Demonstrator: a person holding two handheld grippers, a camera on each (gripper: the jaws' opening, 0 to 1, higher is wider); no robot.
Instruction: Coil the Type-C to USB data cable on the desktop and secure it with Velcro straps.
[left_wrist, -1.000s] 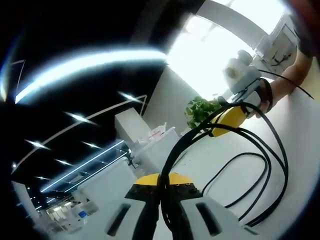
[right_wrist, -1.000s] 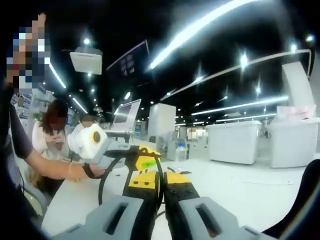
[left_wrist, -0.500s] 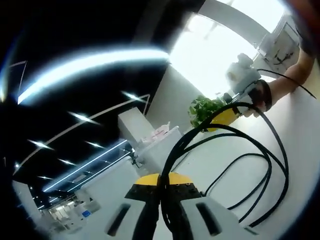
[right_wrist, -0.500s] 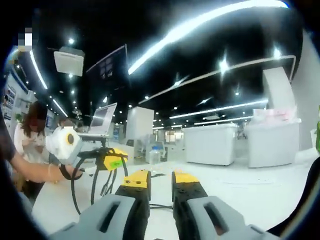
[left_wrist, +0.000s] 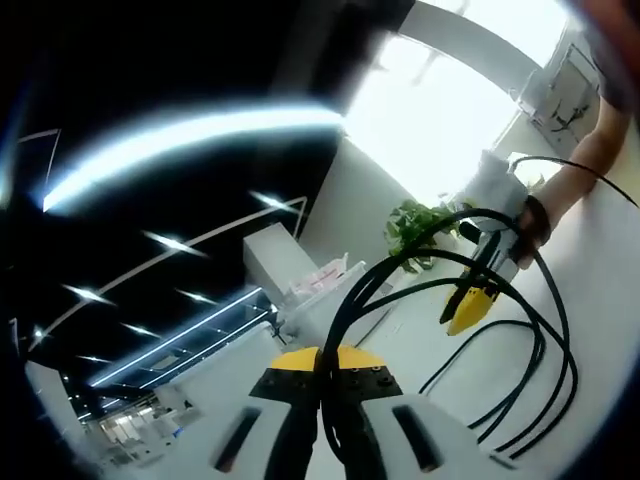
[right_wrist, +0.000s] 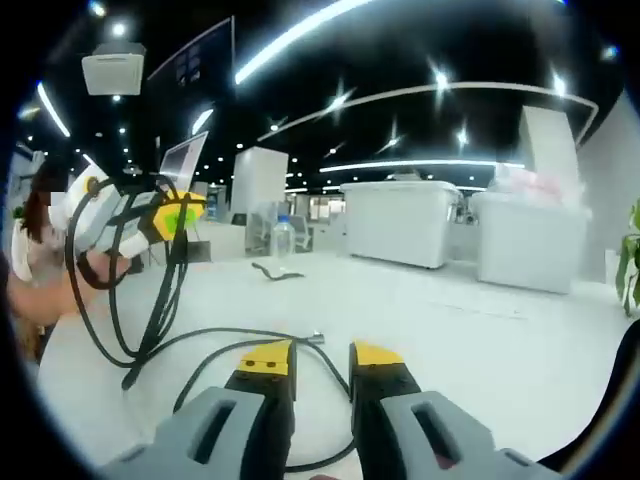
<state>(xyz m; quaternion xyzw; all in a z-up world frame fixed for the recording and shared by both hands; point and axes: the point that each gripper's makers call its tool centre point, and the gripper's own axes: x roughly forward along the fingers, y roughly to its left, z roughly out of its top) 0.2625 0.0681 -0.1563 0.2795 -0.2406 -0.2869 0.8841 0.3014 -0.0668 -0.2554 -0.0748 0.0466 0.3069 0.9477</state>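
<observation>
Cable (left_wrist: 548, 335) hung in several loose loops from the left gripper (left_wrist: 322, 372), whose jaws pinched it, trailing onto the tabletop (right_wrist: 480, 330). The right gripper (right_wrist: 320, 352) hovered with jaws spread, empty. Coiling looked partly done; strapping remained.

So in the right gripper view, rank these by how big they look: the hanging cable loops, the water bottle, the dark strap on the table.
1. Cable loops, held by the left tool.
2. Water bottle.
3. Dark strap, close to the bottle in apparent size, so unsure.
The cable is nearer the camera, which inflates it.
</observation>
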